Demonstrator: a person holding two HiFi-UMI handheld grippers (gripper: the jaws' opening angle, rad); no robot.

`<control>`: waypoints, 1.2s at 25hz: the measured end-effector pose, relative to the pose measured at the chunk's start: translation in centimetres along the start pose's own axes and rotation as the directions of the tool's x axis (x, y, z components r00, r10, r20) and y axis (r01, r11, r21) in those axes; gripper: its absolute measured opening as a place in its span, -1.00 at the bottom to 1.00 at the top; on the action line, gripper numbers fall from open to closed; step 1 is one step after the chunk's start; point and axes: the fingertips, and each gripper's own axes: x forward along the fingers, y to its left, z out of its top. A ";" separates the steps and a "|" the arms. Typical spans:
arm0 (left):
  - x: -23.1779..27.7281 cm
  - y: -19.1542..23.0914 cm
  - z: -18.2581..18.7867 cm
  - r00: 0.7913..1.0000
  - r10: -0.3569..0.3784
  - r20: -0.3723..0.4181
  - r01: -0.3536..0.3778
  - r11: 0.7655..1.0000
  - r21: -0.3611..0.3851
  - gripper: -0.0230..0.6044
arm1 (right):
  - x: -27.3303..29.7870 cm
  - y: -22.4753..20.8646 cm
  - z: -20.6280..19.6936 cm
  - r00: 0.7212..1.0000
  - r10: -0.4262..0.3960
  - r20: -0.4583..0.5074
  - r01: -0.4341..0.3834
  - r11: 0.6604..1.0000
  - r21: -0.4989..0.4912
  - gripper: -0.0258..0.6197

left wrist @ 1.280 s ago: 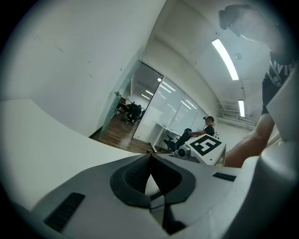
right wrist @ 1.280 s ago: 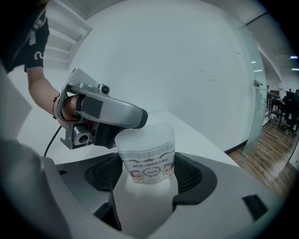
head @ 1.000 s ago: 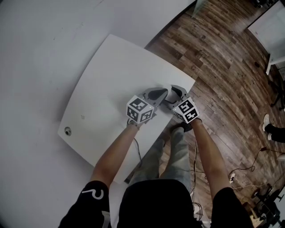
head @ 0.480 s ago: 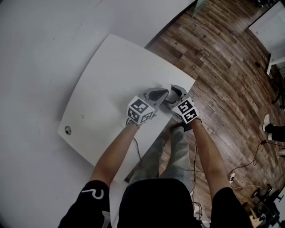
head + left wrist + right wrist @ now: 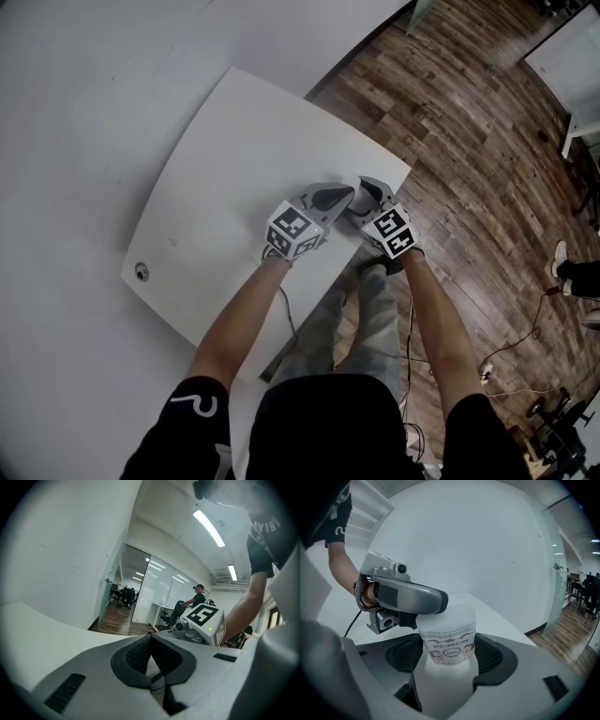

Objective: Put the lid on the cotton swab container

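In the right gripper view the cotton swab container (image 5: 451, 641), a pale tub with a printed label, stands upright between my right gripper's (image 5: 451, 654) jaws, which are shut on its sides. A frosted lid (image 5: 452, 615) sits over its top. My left gripper (image 5: 438, 602) reaches in from the left and rests on the lid's upper left edge. In the left gripper view its jaws (image 5: 151, 660) are closed together with only a pale sliver between the pads. In the head view both grippers, left (image 5: 339, 197) and right (image 5: 366, 192), meet tip to tip and hide the container.
The white table (image 5: 244, 150) has its right corner and front edge just beside the grippers, with wooden floor (image 5: 469, 141) beyond. A small round fitting (image 5: 142, 273) sits at the table's left corner. A cable (image 5: 289, 323) hangs below the front edge.
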 end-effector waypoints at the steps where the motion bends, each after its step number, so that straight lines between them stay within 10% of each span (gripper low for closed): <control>1: 0.0 0.1 0.0 1.000 -0.001 0.001 0.001 1.000 0.004 -0.85 | 0.1 0.0 0.2 1.000 0.000 0.010 0.000 1.000 0.001 0.18; 12: 0.1 -0.3 -0.5 0.999 0.022 -0.026 -0.020 0.996 0.092 -0.85 | 0.2 0.0 -0.3 1.000 -0.002 0.002 0.002 1.000 -0.004 0.18; 30: 0.0 0.6 -0.2 0.999 -0.029 -0.031 0.029 1.000 -0.002 -0.85 | -1.1 -0.9 -0.6 0.997 0.026 -0.070 -0.022 0.998 0.056 0.23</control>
